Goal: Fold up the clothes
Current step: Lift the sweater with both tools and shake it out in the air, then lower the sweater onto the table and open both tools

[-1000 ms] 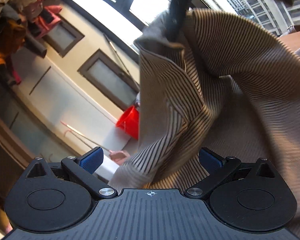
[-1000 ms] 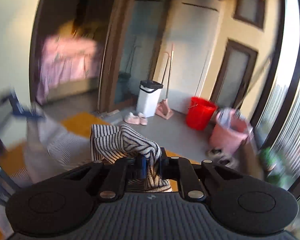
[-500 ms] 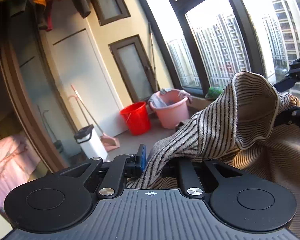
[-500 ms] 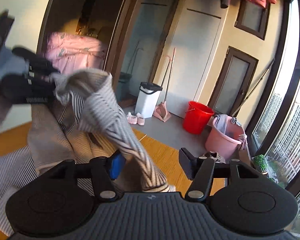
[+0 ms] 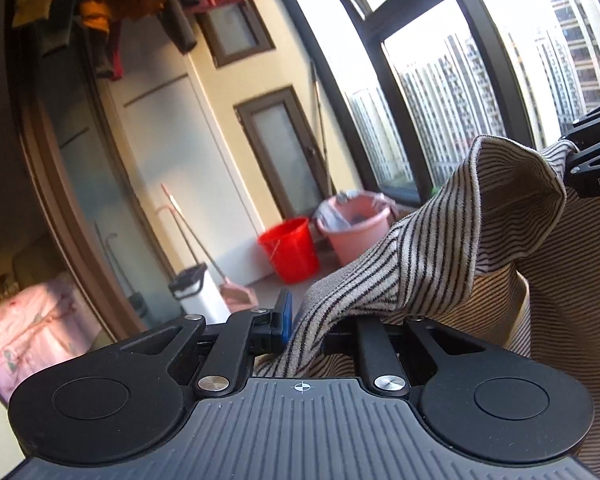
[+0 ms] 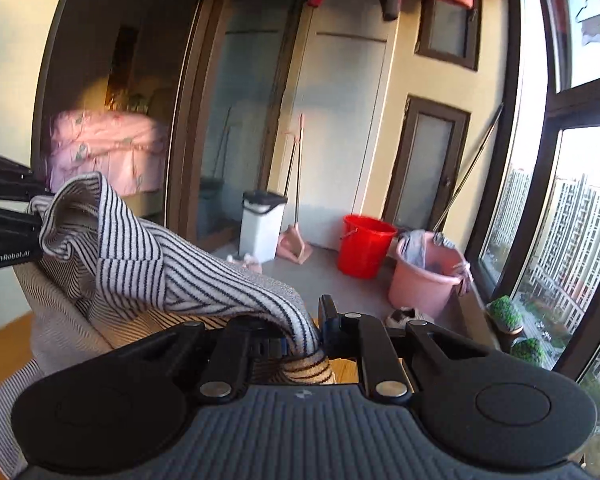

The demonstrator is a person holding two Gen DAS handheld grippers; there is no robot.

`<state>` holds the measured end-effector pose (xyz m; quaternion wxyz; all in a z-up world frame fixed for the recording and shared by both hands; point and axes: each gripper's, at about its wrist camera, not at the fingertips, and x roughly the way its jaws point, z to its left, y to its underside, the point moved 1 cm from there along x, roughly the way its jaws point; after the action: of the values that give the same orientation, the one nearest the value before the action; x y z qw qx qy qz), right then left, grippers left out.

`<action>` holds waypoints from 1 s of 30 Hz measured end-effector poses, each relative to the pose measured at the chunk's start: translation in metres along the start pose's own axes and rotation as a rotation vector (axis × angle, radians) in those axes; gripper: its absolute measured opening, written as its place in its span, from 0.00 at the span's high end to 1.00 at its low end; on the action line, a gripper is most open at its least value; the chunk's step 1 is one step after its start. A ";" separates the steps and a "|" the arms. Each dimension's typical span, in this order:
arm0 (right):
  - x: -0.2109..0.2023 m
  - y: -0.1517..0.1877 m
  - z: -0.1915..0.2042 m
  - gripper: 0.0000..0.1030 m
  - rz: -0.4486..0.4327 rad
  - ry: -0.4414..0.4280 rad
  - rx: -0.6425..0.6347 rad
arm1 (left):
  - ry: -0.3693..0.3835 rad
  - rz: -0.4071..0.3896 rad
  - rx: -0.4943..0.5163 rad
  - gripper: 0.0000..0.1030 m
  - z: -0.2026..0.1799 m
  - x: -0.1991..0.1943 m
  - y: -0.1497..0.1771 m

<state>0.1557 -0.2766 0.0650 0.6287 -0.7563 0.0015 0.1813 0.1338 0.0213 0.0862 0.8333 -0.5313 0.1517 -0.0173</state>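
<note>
Left hand-held gripper clamped on striped garment; right hand-held gripper clamped on same garment's other edge. Fabric stretched between both, sagging below toward tabletop. Red bucket ahead, well apart.

Black-and-white striped garment

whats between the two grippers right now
A span of the striped garment, pinched at each end by the left gripper and right gripper. Nothing else sits between them; both wrist views show it.
</note>
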 end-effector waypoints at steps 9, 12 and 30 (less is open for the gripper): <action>-0.161 -0.072 0.010 0.87 -0.367 0.007 -0.035 | -0.054 -0.329 -0.006 0.86 0.005 -0.157 -0.075; -0.218 -0.083 0.021 0.87 -0.474 -0.020 -0.057 | -0.089 -0.425 0.015 0.86 0.000 -0.208 -0.089; -0.101 -0.064 -0.017 0.73 -0.071 -0.116 0.172 | -0.028 -0.055 -0.041 0.57 -0.041 -0.014 -0.063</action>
<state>0.0801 -0.3020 0.1558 0.6962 -0.6874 -0.0461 0.2017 0.1181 -0.0393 0.1294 0.8234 -0.5525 0.1259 -0.0296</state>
